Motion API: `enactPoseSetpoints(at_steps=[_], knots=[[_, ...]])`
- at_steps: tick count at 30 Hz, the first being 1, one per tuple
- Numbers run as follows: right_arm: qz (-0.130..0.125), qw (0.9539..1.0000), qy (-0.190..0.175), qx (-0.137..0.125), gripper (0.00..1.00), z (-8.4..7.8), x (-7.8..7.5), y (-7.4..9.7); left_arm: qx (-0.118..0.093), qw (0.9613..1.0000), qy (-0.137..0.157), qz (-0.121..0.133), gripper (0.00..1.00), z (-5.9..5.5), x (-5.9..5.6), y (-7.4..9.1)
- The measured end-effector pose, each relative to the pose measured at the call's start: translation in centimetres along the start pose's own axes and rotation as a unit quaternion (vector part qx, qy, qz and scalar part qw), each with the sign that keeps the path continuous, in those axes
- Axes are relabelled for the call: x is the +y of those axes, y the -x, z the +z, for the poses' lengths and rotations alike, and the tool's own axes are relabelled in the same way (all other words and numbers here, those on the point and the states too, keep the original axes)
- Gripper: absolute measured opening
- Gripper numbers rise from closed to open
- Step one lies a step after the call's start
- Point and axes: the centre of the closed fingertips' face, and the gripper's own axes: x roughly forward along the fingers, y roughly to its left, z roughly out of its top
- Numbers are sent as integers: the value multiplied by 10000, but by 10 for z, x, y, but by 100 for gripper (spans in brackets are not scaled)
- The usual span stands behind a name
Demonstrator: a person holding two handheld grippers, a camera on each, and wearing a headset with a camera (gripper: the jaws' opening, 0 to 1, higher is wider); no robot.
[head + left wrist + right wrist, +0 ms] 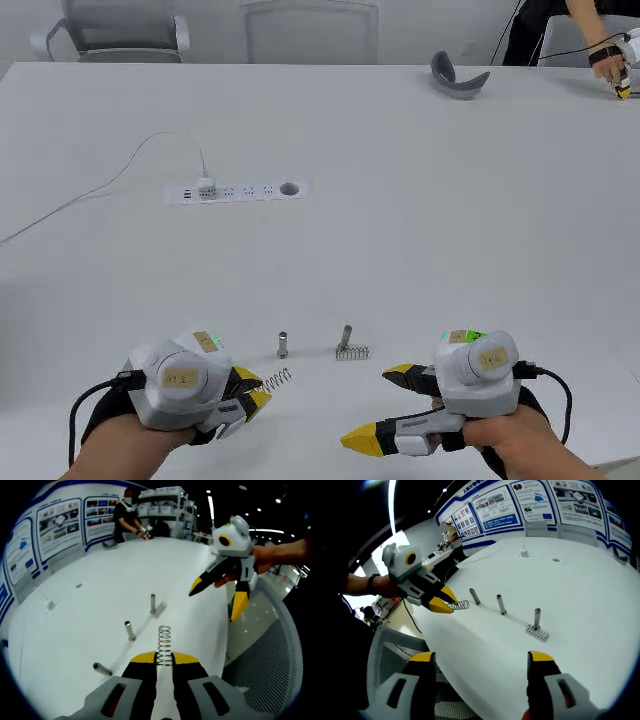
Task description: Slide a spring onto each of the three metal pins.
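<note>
Counter (400, 200) trial: the spring (275, 379) pinched by one end in my left tool (252, 388) may buckle or flick free if I bring it down crooked on the nearest upright pin (282, 344), and could tip that pin. A second pin (345, 336) stands beside it, a loose spring (352, 352) at its foot. My left hand (135, 445) sits low, its tool aimed at the pins. My right tool (372, 405) hovers empty, jaws wide apart.
</note>
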Motion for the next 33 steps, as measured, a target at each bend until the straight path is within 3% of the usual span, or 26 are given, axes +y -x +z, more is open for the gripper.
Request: enactPoseSetpoints(at_steps=[7, 11, 19, 27, 33], knots=[[91, 9999, -92, -69, 73, 6, 3, -1, -71, 9999, -75, -28, 11, 8, -5, 2], [197, 9989, -321, -281, 71, 15, 5, 1, -99, 9999, -119, -51, 11, 11, -8, 2], [309, 9979, -388, -412, 60, 24, 9, 1, -116, 9995, -219, -183, 11, 16, -21, -3], [646, 9943, -606, -595, 46, 39, 19, -1, -149, 9983, -444, -358, 11, 25, -40, -7], [832, 9925, -688, -580, 38, 42, 27, -4, -236, 9972, -563, -435, 11, 36, -48, -7]])
